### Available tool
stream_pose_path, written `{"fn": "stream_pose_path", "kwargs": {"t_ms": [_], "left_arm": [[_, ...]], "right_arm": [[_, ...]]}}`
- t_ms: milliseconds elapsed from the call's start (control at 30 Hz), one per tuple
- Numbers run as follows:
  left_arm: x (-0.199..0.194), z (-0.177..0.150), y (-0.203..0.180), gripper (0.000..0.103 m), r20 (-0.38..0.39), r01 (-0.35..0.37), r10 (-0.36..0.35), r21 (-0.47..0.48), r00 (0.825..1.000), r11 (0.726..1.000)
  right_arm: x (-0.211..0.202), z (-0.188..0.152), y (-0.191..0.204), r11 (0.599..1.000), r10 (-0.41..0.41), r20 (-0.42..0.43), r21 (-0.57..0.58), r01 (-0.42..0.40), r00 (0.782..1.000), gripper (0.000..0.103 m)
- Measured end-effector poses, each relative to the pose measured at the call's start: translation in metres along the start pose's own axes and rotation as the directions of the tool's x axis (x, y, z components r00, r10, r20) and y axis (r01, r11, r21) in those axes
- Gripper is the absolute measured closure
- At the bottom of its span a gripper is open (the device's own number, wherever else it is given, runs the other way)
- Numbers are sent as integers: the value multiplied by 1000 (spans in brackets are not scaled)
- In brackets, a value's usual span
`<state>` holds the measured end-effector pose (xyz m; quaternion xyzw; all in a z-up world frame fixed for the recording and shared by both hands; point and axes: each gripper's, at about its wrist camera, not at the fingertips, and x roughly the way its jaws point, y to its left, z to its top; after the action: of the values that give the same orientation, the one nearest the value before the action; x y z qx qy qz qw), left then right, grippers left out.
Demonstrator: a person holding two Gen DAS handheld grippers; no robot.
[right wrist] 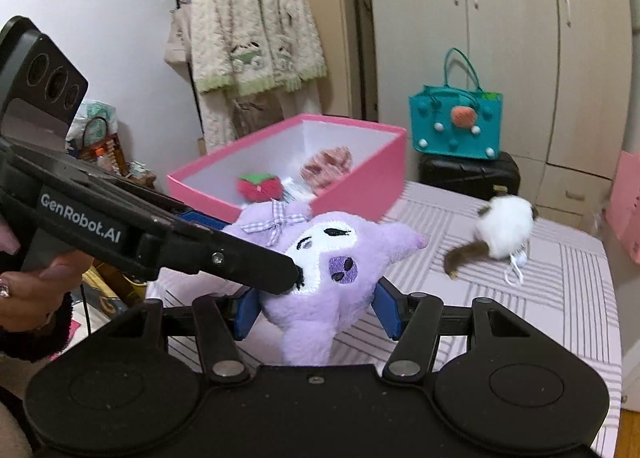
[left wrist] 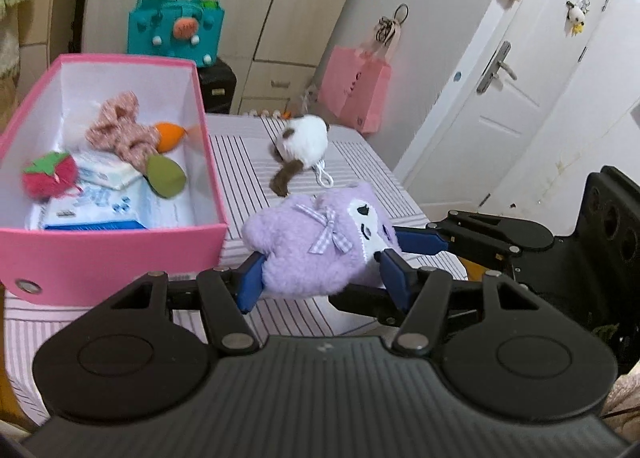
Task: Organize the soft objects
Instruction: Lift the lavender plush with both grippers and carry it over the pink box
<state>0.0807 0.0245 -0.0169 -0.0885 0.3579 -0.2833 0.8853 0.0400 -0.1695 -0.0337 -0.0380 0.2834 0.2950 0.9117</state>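
You have the purple plush [left wrist: 320, 242] pinched between both claws, left claw [left wrist: 322, 278] and right claw [right wrist: 316, 312], held above the striped bed [right wrist: 560, 298] just beside the pink box [left wrist: 100, 258]. Next, carry it over the rim and release.

Soft even indoor light, fisheye-bent edges, slight motion blur.
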Motion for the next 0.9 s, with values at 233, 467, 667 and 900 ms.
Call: {"fn": "stream_pose_path", "kwargs": {"t_ms": [233, 467, 667, 900], "left_arm": [[-20, 15, 14, 44, 40, -57, 56, 21, 998, 998], [-25, 26, 37, 45, 71, -55, 57, -20, 996, 998], [-24, 39, 58, 45, 103, -79, 85, -56, 991, 995], [-20, 64, 88, 46, 121, -142, 153, -96, 981, 985]], "right_arm": [[10, 22, 14, 998, 36, 30, -56, -34, 999, 39], [30, 49, 22, 989, 101, 52, -116, -95, 994, 39], [55, 70, 31, 977, 147, 45, -159, -139, 988, 40], [87, 97, 27, 977, 124, 14, -179, -119, 992, 40]]}}
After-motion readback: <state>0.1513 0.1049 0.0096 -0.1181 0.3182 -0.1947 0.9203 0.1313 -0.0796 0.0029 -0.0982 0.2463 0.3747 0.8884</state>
